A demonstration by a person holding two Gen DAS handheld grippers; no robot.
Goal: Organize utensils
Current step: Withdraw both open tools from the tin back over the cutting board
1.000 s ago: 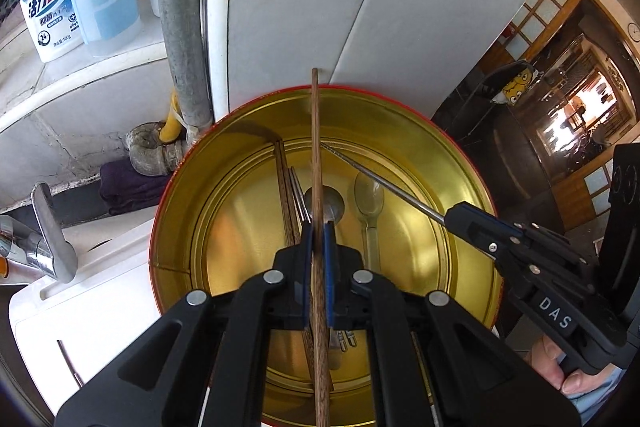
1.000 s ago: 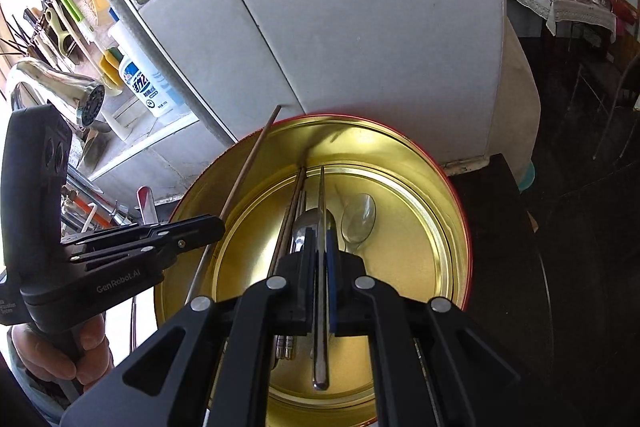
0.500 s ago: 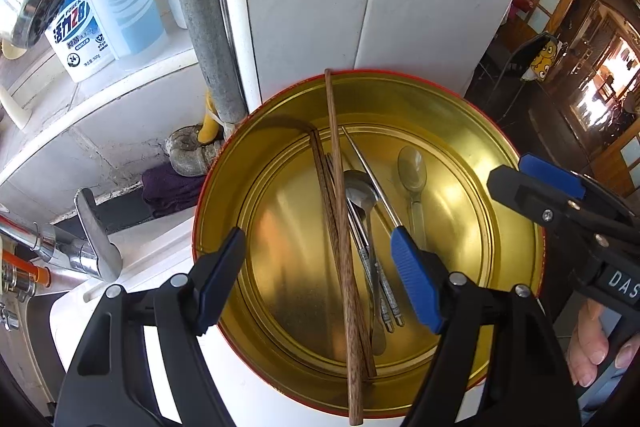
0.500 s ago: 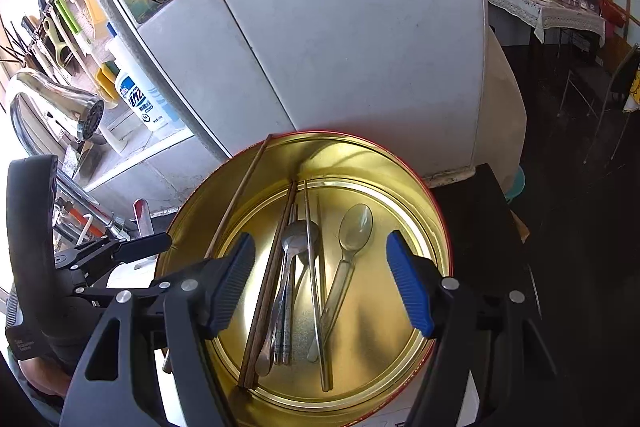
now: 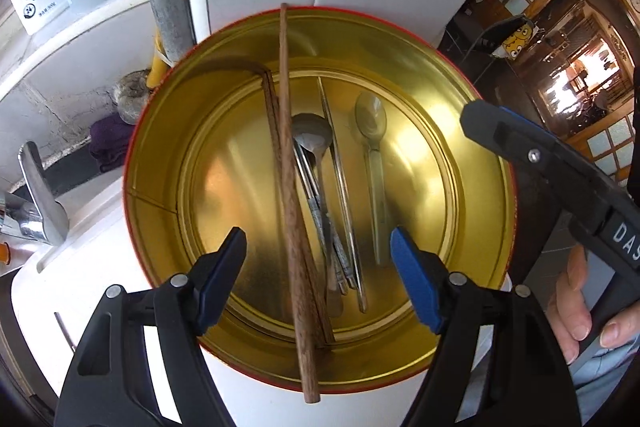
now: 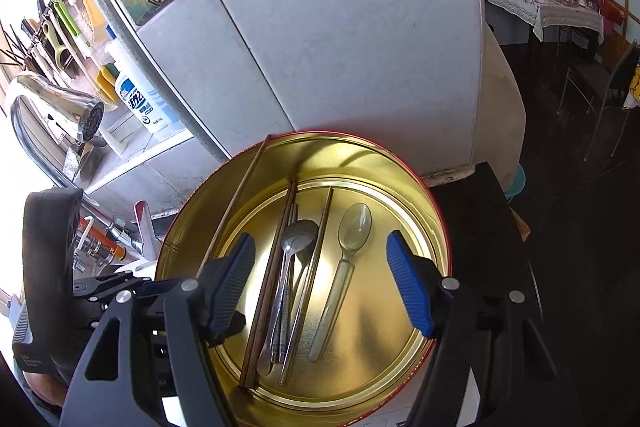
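Hovering over a round gold-coloured tin with a red outer rim [image 5: 160, 163], the left gripper [image 5: 318, 271] and right gripper [image 6: 320, 279] both stand with jaws wide and empty. Inside the tin lie a dark wooden chopstick pair [image 6: 268, 291], a steel spoon [image 6: 298, 239], a slim metal chopstick [image 6: 312, 275] and a clear plastic spoon [image 6: 352, 235], roughly side by side. One long brown wooden chopstick [image 5: 290, 187] rests slantwise across the tin, its ends propped on the far and near rim. The sorting looks largely done. Seating that stray stick flat beside its fellows probably calls for a grip near its middle, kept level, then a release low over the tin floor so it does not roll onto the spoons.
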